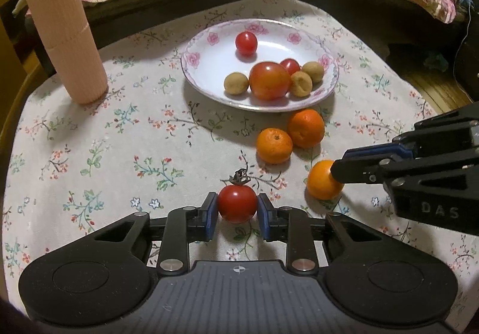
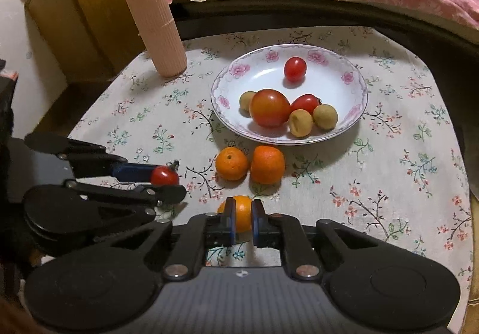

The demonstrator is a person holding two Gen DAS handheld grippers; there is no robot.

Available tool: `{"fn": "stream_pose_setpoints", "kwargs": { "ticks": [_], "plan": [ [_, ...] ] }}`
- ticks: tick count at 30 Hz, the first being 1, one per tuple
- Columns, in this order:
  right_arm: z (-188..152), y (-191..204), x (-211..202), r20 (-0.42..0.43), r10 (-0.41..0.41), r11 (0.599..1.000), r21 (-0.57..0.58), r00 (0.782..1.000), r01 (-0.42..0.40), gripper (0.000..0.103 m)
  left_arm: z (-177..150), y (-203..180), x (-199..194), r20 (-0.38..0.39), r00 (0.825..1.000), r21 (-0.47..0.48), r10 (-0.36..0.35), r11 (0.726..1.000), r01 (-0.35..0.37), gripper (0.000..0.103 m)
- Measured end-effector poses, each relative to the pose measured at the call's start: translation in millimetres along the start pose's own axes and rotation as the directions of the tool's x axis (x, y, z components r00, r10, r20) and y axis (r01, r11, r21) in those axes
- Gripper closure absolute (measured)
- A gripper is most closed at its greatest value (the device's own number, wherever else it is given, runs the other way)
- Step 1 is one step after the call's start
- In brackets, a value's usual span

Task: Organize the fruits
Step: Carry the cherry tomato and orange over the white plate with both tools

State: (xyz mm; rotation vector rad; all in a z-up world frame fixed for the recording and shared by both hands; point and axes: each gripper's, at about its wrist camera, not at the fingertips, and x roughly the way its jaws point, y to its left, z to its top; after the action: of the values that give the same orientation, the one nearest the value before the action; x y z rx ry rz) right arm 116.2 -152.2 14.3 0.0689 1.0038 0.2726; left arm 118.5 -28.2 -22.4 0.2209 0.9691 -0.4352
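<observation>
On my table (image 1: 89, 154) the plate (image 1: 203, 40) sits toward the back, holding 3 tomatoes and 3 small round fruits. The tall ribbed container (image 1: 64, 31) stands to its left. Just in front of the plate lie 2 oranges (image 1: 274, 145), touching. Nearer me, a tomato (image 1: 237, 203) sits left and a 3rd orange (image 2: 241, 212) right (each between a gripper's fingers).

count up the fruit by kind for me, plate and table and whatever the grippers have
Tomatoes: 4 — three on the plate, a big one and two small, plus one in the left gripper.
Oranges: 3 — two on the cloth, one in the right gripper.
Small tan fruits: 3, all on the plate.
Total: 10
</observation>
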Motion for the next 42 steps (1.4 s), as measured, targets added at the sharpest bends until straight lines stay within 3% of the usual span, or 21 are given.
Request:
{"fn": "stream_pose_setpoints", "kwargs": {
  "ticks": [8,25,42],
  "plan": [
    [-3,7,13,-0.037,0.028,0.999,-0.031,0.999,-0.029,0.069,-3,0,3,-0.017,1.000,0.008,-0.004,1.000,0.005,0.068],
    [-1,9,10,-0.027,-0.022,1.000,-0.002,0.999,0.022,0.069,0,-2,2,-0.007,1.000,0.016,0.003,1.000,-0.003,0.068],
    [35,-14,-4,0.054,-0.057,0.997,0.060,0.997,0.053,0.069,44,-6,-7,0.072,0.997,-0.012,-0.006,1.000,0.007,0.069]
  ]
}}
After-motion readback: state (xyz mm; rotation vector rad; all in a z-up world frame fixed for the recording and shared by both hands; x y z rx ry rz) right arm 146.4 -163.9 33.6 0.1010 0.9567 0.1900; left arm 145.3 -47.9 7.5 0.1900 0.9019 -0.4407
